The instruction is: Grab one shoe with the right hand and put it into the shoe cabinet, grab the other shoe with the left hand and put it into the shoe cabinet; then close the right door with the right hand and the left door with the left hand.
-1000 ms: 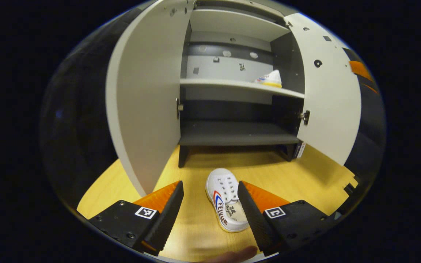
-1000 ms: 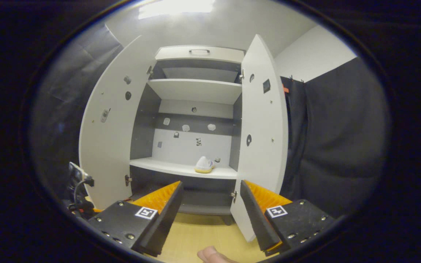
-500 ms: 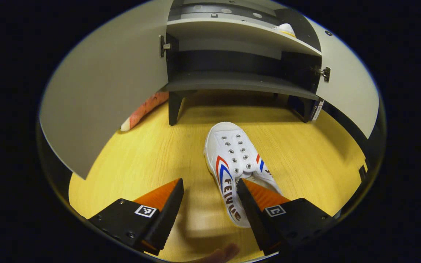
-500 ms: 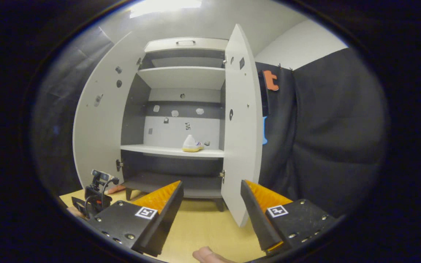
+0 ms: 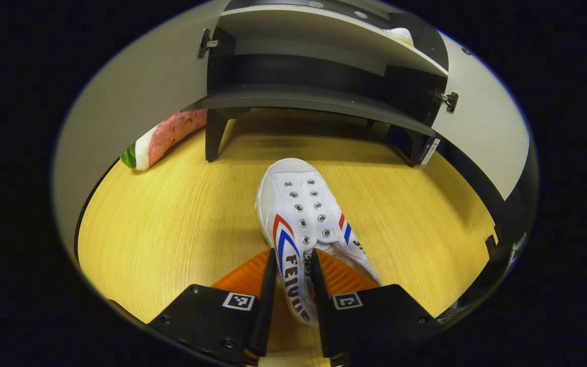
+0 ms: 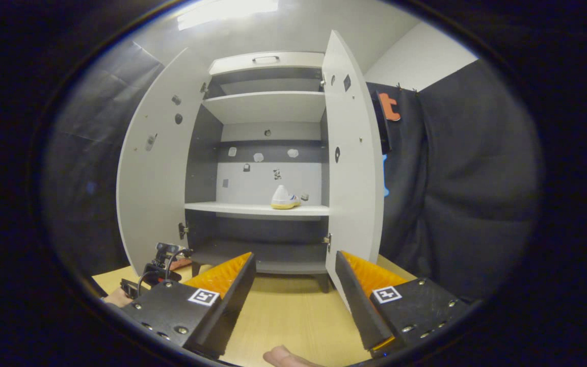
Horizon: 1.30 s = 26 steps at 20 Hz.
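Note:
A white shoe (image 5: 303,219) with red and blue stripes lies on the wooden floor (image 5: 171,229), toe toward the shoe cabinet (image 5: 303,99). My left gripper (image 5: 292,288) is shut on the shoe's left side wall near the heel, one finger outside and one inside the opening. The other white shoe (image 6: 284,198) stands on the cabinet's middle shelf at the right; its edge also peeks out in the left gripper view (image 5: 400,34). Both doors stand open: the left door (image 6: 156,178) and the right door (image 6: 352,168). My right gripper (image 6: 293,290) hangs open and holds nothing, well back from the cabinet.
A watermelon-slice toy (image 5: 163,140) lies on the floor by the cabinet's left leg, behind the left door (image 5: 135,102). Black cloth walls (image 6: 451,193) flank the cabinet. The left gripper (image 6: 158,262) and the hand holding it sit low at the left in the right gripper view.
My left gripper dropped down onto the floor shoe and its fingers shut on the shoe's side. The right gripper shifted slightly and stayed open.

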Each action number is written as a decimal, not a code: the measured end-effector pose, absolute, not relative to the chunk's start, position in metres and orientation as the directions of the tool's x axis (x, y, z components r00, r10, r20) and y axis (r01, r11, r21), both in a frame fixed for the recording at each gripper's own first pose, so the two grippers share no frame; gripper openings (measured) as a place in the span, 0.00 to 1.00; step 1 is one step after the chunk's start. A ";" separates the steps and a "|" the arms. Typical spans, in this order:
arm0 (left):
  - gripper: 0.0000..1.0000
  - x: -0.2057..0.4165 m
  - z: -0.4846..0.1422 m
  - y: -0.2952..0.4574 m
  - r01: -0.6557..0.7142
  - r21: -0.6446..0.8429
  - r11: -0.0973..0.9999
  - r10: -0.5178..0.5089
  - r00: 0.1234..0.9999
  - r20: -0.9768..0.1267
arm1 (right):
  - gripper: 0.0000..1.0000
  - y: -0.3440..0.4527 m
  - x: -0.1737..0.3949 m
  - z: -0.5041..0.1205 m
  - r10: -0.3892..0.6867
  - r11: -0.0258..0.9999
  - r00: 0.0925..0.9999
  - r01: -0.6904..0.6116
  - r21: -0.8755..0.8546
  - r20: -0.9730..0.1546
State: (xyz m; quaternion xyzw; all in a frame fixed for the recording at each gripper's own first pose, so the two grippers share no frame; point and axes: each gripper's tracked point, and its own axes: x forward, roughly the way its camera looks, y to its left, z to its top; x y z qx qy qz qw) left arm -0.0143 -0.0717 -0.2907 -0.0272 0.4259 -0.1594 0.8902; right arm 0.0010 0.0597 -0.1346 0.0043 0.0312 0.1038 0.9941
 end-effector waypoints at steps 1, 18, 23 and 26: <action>0.28 -0.013 -0.291 -0.068 0.264 -0.161 0.951 -0.293 0.600 -0.744 | 0.94 0.060 0.000 -0.134 0.211 0.977 0.976 -0.210 0.018 -0.057; 0.02 0.015 -0.215 -0.067 0.329 -0.022 0.944 -0.277 0.755 -0.594 | 0.94 0.053 -0.004 -0.145 0.216 0.975 0.974 -0.211 0.072 -0.065; 0.02 0.023 -0.151 -0.076 0.325 -0.047 0.944 -0.308 0.824 -0.476 | 0.91 0.052 -0.009 -0.138 0.222 0.974 0.974 -0.219 0.064 -0.047; 0.02 0.035 -0.115 -0.078 0.322 -0.035 0.946 -0.308 0.863 -0.400 | 0.94 0.052 -0.012 -0.136 0.223 0.973 0.974 -0.219 0.075 -0.041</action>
